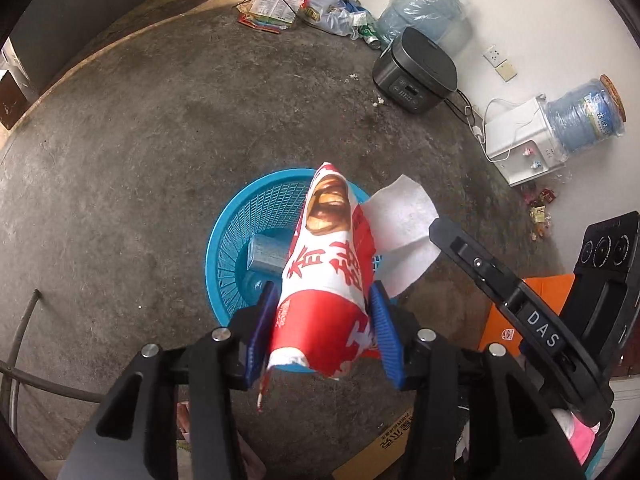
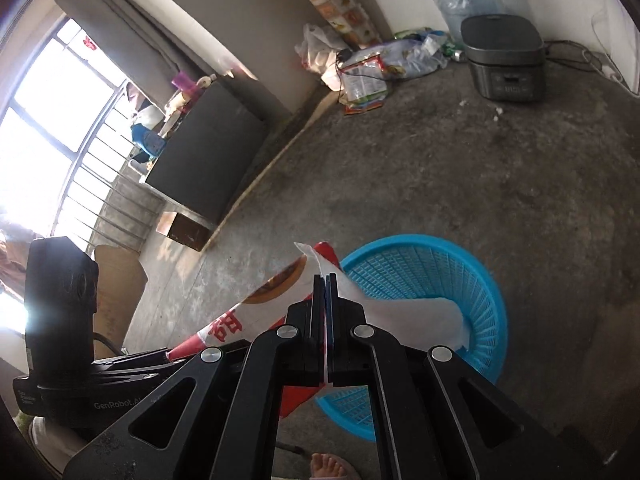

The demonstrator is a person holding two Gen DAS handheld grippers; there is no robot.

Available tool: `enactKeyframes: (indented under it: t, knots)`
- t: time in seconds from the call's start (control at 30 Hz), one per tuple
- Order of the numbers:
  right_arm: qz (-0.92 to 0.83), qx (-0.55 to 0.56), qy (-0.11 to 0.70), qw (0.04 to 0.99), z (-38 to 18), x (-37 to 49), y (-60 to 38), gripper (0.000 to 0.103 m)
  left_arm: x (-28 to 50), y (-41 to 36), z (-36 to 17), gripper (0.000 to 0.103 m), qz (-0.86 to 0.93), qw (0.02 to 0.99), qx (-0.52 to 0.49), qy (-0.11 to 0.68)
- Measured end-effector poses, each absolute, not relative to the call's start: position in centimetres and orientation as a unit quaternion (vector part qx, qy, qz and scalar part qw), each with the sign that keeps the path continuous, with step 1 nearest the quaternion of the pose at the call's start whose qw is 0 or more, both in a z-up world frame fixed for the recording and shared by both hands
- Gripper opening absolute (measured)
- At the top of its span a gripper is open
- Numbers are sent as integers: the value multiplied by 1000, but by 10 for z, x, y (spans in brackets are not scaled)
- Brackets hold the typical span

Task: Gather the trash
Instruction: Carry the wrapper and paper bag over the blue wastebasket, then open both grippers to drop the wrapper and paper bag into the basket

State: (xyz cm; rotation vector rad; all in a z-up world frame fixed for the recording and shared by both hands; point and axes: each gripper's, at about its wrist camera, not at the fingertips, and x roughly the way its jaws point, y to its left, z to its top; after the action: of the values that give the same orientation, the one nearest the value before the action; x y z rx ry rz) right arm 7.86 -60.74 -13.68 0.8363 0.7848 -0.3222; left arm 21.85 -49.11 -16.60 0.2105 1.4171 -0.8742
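My left gripper (image 1: 322, 312) is shut on a red and white snack wrapper (image 1: 328, 264) and holds it above a blue mesh basket (image 1: 248, 216) on the concrete floor. A grey-blue box (image 1: 266, 256) lies inside the basket. My right gripper (image 2: 325, 280) is shut on a white tissue (image 2: 416, 312), held over the basket (image 2: 424, 264). The tissue (image 1: 400, 220) also shows to the right of the wrapper in the left wrist view. The wrapper (image 2: 260, 300) sits to the left of my right gripper.
A black rice cooker (image 1: 416, 72), water jugs (image 1: 424, 4) and a white dispenser (image 1: 524, 140) stand along the wall. A pile of wrappers and bags (image 1: 288, 0) lies at the far wall. Small wrappers (image 1: 540, 204) lie by the dispenser. A dark cabinet (image 2: 208, 144) stands by the window.
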Motion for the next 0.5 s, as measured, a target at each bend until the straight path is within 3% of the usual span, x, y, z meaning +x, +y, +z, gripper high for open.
enactKeyframes:
  t: [0.03,0.13,0.5]
  knots:
    - [-158,403,377,819,-146,80,-611,6,220,-494,-172,55,-381,669,96,631]
    - [-186,412,405,795,-166,78,-618,36,224,-494,-181,61,-365,672,95,638]
    - [-202,412,382,802,-151,60,-616,36,232,-456,-120,62,-389,706,42,590]
